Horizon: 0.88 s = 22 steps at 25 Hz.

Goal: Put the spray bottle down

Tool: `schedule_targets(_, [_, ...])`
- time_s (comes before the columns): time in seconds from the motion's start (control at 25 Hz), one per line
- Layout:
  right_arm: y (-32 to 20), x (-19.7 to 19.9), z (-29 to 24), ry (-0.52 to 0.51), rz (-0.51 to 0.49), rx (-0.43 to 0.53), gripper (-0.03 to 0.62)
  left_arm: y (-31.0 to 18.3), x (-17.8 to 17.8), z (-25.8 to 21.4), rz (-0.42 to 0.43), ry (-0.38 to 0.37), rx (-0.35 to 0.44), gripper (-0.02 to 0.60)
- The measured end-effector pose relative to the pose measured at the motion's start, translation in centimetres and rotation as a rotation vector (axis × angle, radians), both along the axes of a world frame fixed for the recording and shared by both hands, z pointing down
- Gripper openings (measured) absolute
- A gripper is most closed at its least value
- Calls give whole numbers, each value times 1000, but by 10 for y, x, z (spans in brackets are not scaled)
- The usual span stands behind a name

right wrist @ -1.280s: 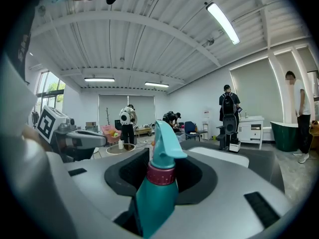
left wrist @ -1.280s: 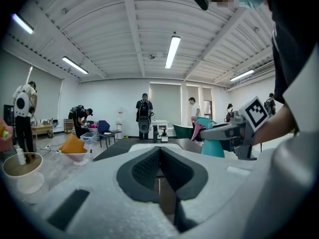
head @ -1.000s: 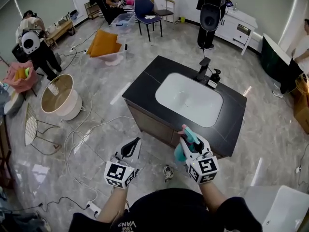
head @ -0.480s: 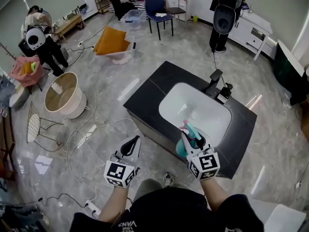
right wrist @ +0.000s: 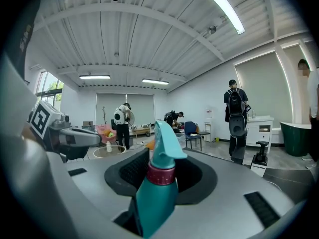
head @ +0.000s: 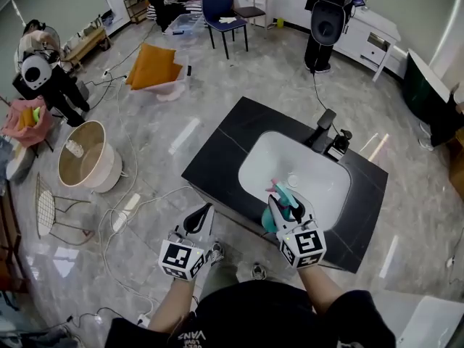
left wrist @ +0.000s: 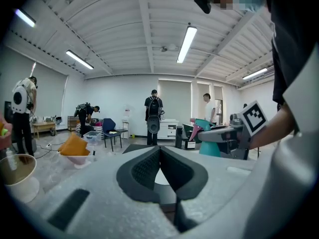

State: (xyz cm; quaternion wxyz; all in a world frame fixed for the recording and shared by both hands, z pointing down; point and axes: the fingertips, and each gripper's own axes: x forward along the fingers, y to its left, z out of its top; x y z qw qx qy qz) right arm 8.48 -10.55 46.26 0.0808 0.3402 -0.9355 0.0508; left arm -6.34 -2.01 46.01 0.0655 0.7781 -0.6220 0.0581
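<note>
At the left of the head view, a round tan tub (head: 83, 154) is sitting on the grey floor (head: 145, 122). A wire chair (head: 48, 201) is standing just below it in the frame, and an orange cushion (head: 152, 65) is lying higher up. In the lower middle, the left gripper (head: 204, 212) is pointing up the frame over the floor, left of the dark surface (head: 217, 151). In the left gripper view its jaws are pressing together at the tips, and nothing is sitting between them. To its right, the right gripper (head: 288, 207) is holding the spray bottle (head: 284, 198). In the right gripper view the jaws are standing partly open and squeezing the teal bottle from both sides. The bottle is standing upright, with its pink ring and nozzle poking up above them. In the head view the bottle is showing at the lower left edge of the white sink (head: 304, 172) set in the dark surface. Whether its bottom is touching anything cannot be seen. A black tap (head: 323, 127) is standing at the sink's upper right side, and a person (head: 328, 17) is standing at the top right.
</note>
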Motion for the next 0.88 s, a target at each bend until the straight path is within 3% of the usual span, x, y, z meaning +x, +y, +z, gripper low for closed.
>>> schedule_targets(0.48, [-37, -76, 8, -1, 194, 6, 149, -68, -80, 6, 211, 5, -15, 11])
schedule_targets(0.72, [-50, -101, 12, 0, 278, 19, 149, -86, -104, 10, 311, 0, -17, 11])
schedule_targets(0.88, [-63, -115, 11, 2, 294, 31, 149, -97, -115, 11, 335, 4, -16, 9])
